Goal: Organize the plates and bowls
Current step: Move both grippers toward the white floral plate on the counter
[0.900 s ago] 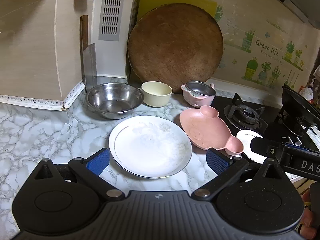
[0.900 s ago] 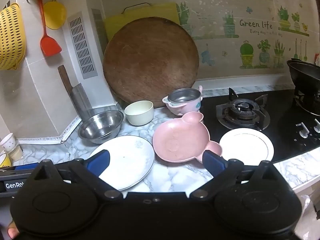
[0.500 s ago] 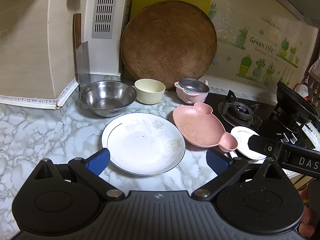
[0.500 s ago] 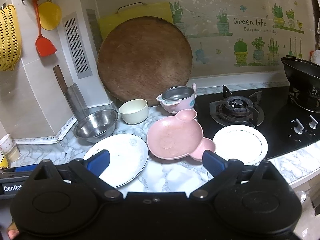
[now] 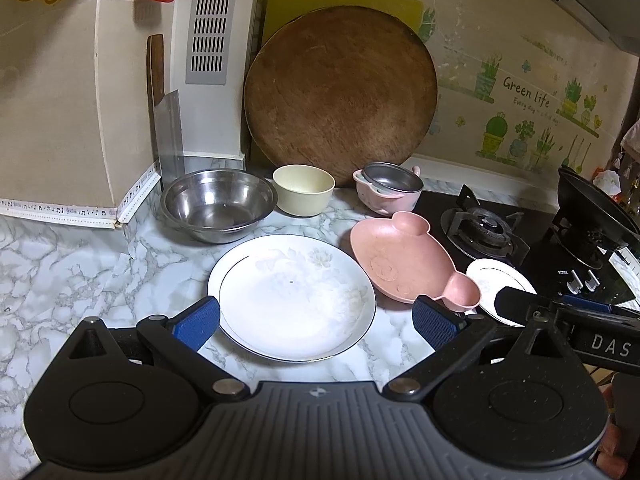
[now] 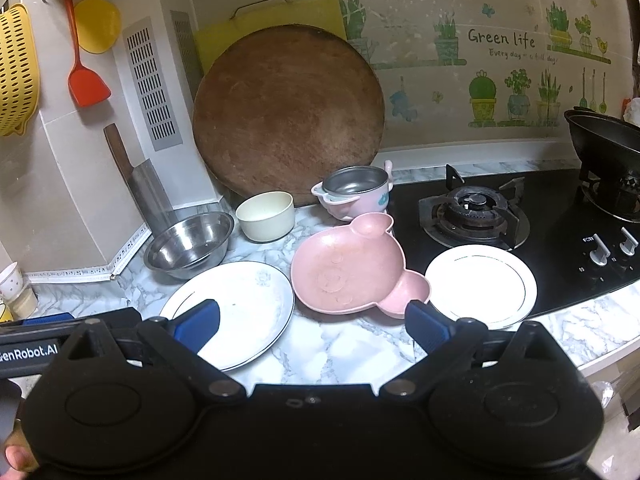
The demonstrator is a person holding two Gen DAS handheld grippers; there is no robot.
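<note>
Grippers, left gripper (image 5: 316, 322) and right gripper (image 6: 312, 322), gape wide and hold nothing above the large white plate (image 5: 292, 296). Right of that plate lies the pink pig-shaped dish (image 6: 344, 272), then the small white plate (image 6: 480, 284); behind it stand the steel bowl (image 5: 218, 204) and cream bowl (image 5: 304, 189).

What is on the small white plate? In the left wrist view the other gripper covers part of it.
Observer: Nothing. The small white plate is bare, lying at the black stovetop's front edge.
Operator: Is the right gripper holding anything?
Observer: No, its jaws are wide open with nothing between them.
Operator: Is there anything left of the steel bowl?
Observer: A small cup stands at the counter's far left.
</note>
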